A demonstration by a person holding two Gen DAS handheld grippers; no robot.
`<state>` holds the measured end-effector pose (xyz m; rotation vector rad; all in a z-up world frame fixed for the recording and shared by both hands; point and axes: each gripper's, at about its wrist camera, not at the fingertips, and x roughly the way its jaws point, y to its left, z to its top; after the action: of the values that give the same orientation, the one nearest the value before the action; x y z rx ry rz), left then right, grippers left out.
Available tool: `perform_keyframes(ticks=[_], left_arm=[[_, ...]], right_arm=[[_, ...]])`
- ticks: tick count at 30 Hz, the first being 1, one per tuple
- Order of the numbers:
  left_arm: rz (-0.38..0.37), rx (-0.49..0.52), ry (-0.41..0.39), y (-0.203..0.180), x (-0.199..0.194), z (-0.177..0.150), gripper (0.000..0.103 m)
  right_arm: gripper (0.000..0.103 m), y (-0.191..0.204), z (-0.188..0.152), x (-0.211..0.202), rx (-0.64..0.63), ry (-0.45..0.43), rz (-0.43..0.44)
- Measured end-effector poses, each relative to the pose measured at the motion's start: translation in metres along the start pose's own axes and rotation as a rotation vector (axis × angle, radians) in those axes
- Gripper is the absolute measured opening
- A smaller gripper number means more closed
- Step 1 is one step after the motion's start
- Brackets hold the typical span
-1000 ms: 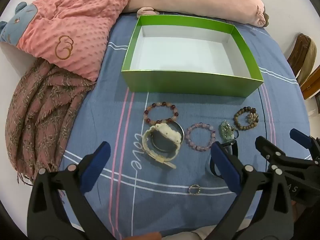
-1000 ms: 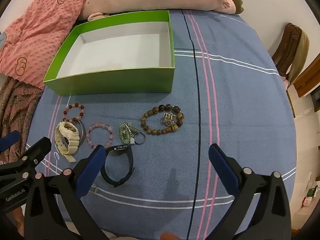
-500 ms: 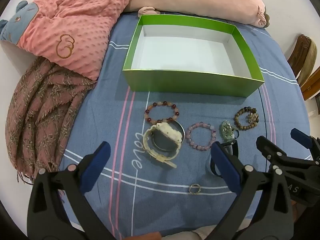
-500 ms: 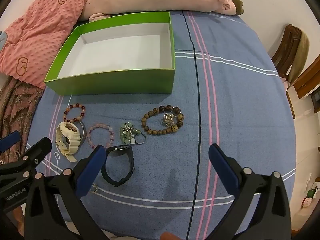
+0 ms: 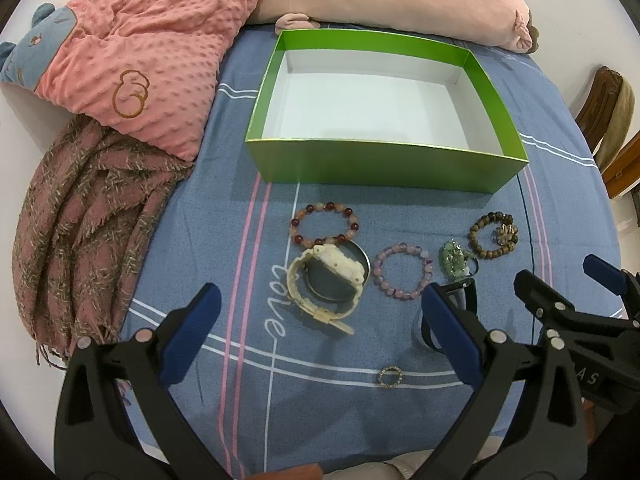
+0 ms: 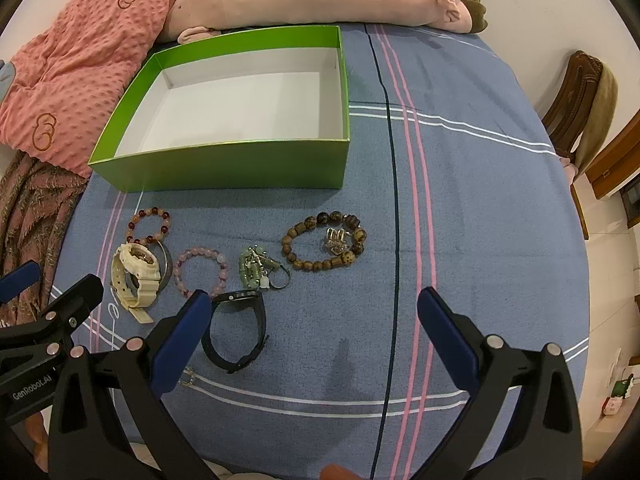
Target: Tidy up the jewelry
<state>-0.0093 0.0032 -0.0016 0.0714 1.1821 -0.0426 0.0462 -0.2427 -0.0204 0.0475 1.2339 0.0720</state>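
Nothing's sorted yet: the green box (image 5: 384, 168) at upper center is bare inside, bracelets (image 6: 324, 246) and watches (image 6: 138, 276) all lie mid-frame below it, maybe a ring (image 5: 390, 377) too. Left gripper (image 5: 320, 320) and right gripper (image 6: 316, 320) both gape, holding nothing.

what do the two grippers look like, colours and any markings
Both the left gripper and the right gripper have black plastic frames with silver rivets and blue padded fingers. White "GenRobot.AI" lettering marks the left one's side. No cables or sleeves show.
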Motion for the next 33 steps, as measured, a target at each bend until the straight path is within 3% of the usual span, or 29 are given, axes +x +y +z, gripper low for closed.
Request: perform_keyframes(ticks=[33], left_arm=[[0.002, -0.001, 0.006, -0.0002, 0.0020, 0.0036, 0.101]], right_arm=[[0.102, 0.0022, -0.0033, 0.0048, 0.001, 0.005, -0.001]])
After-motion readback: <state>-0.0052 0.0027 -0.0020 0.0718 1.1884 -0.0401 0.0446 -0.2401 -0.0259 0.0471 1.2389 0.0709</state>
